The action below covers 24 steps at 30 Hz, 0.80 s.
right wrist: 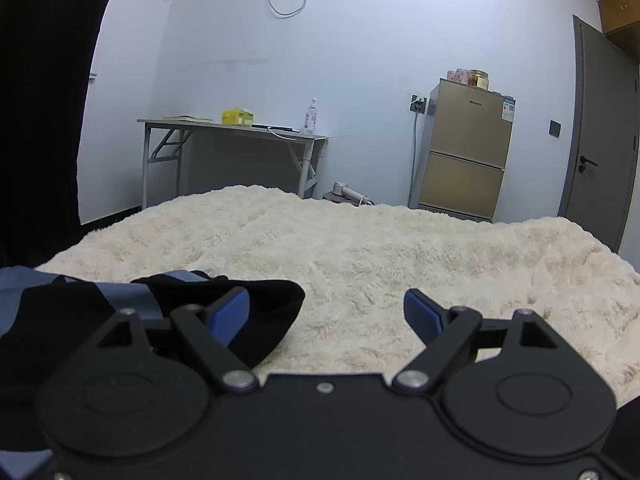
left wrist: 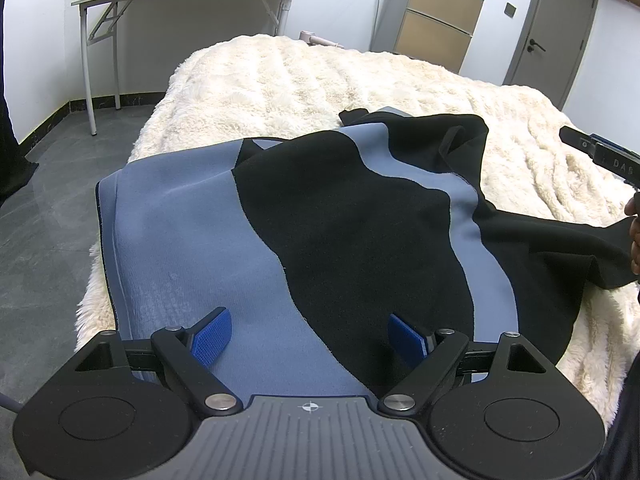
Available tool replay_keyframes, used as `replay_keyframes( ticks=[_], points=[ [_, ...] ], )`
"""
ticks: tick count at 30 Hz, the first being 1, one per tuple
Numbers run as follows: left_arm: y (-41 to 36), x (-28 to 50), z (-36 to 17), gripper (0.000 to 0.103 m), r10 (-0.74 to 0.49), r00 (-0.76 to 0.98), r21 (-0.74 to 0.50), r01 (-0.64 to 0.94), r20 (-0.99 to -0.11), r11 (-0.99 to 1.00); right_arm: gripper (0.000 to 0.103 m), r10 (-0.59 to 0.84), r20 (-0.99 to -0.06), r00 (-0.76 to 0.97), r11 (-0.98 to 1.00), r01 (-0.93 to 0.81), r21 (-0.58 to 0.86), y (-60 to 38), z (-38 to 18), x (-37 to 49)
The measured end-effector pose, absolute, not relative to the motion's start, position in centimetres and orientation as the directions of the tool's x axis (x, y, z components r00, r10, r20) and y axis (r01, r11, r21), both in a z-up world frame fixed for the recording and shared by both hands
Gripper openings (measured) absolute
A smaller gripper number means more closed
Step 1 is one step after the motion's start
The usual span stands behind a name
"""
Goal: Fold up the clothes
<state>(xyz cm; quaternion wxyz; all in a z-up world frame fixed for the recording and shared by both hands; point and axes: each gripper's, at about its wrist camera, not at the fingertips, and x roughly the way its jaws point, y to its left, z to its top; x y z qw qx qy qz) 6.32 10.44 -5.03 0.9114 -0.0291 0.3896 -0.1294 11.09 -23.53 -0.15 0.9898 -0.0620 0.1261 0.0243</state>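
Two hand-held grippers, both wide open, nothing held. Left hand-held gripper (left wrist: 308, 334) hung over the blue-and-black garment (left wrist: 304, 216), blue pads apart above the cloth. Right hand-held gripper (right wrist: 326, 314) sat just right of the garment's black edge, over bare blanket; its arm read "DAS" in the left wrist view. Garment lay spread at the near left of the cream fluffy blanket (left wrist: 320, 76) on the bed. Far: folding tabletop (right wrist: 224, 125), gold fridge (right wrist: 466, 152) with unreadable labels, grey door (right wrist: 600, 140).
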Motion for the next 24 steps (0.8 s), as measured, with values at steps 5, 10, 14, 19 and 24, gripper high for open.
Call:
replay_keyframes(
  ticks=[5, 10, 14, 19, 24],
  points=[
    [10.41, 6.27, -5.12, 0.082, -0.258, 0.664, -0.154, 0.212, -0.702, 0.965, 0.084, 0.032, -0.256, 0.966, 0.992, -0.061, -0.106, -23.69, -0.16, 11.18],
    [10.42, 6.23, -5.11, 0.082, -0.258, 0.664, -0.155, 0.212, -0.702, 0.965, 0.084, 0.033, -0.256, 0.966, 0.993, -0.061, -0.105, -23.7, -0.18, 11.21],
    [10.47, 6.19, -5.09, 0.082, -0.259, 0.664, -0.154, 0.213, -0.702, 0.965, 0.084, 0.031, -0.257, 0.966, 0.993, -0.058, -0.099, -23.82, -0.2, 11.26],
    [10.37, 6.19, -5.12, 0.082, -0.257, 0.663, -0.153, 0.212, -0.703, 0.965, 0.084, 0.032, -0.258, 0.966, 0.994, -0.059, -0.096, -23.87, -0.22, 11.32],
    [10.36, 6.16, -5.09, 0.082, -0.257, 0.663, -0.152, 0.212, -0.703, 0.965, 0.084, 0.034, -0.259, 0.965, 0.994, -0.061, -0.095, -23.74, -0.24, 11.33]
  ],
)
